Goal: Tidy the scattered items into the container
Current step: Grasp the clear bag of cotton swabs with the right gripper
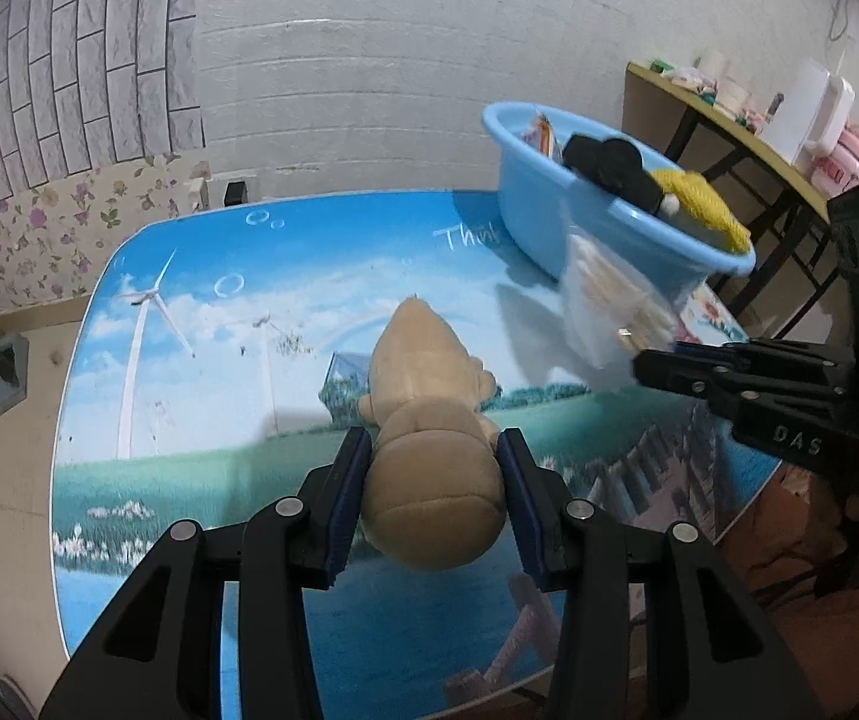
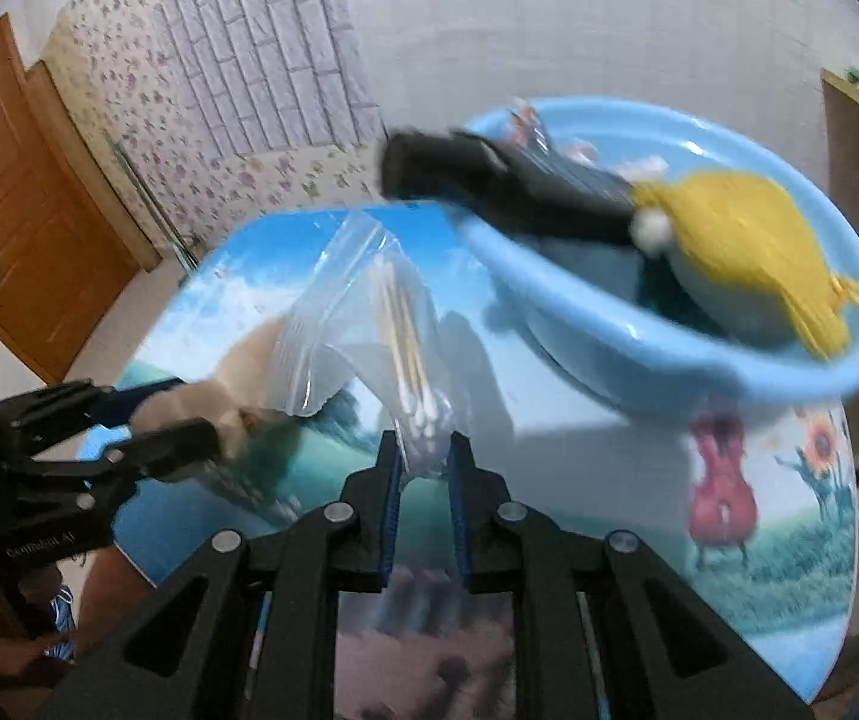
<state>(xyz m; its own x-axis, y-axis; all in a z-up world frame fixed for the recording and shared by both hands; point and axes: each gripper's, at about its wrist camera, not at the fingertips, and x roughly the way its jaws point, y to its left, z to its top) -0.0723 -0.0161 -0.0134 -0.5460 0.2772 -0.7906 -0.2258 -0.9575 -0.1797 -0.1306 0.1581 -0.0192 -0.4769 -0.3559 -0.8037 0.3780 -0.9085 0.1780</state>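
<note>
Two items are out of the container, each held in a pair of tongs. The left tongs [image 1: 434, 450] are clamped on one tan plush toy with a rounded head [image 1: 429, 420], their blue-padded fingers [image 1: 350, 498] pressed against both sides of the head while the body stretches away over the middle of the worktop [image 1: 201, 372], a rounded surface printed with sky, wind turbines and meadow. The right tongs [image 2: 423, 462] are narrowed on one clear plastic zip bag of cotton swabs [image 2: 393, 336], pinching its lower end so that the bag stands up above the worktop, between the plush toy and the container; the bag is blurred in both views. The one container, a light blue oval plastic basin [image 1: 555, 228], sits at the worktop's far right corner, and the bag hangs just in front of its near wall. In the basin lie one black blocky object [image 2: 489, 186] that juts over the rim, one yellow knitted piece with a white pompom [image 2: 741, 246], and some smaller packets at the back that are too small to count. From the left wrist view the right tongs reach in from the right edge, across the line from the plush toy to the basin. Beyond the worktop stand a yellow-topped side table crowded with bottles and boxes [image 1: 747, 138], a white brick wall [image 1: 399, 60] and a brown wooden door [image 2: 27, 204].
</note>
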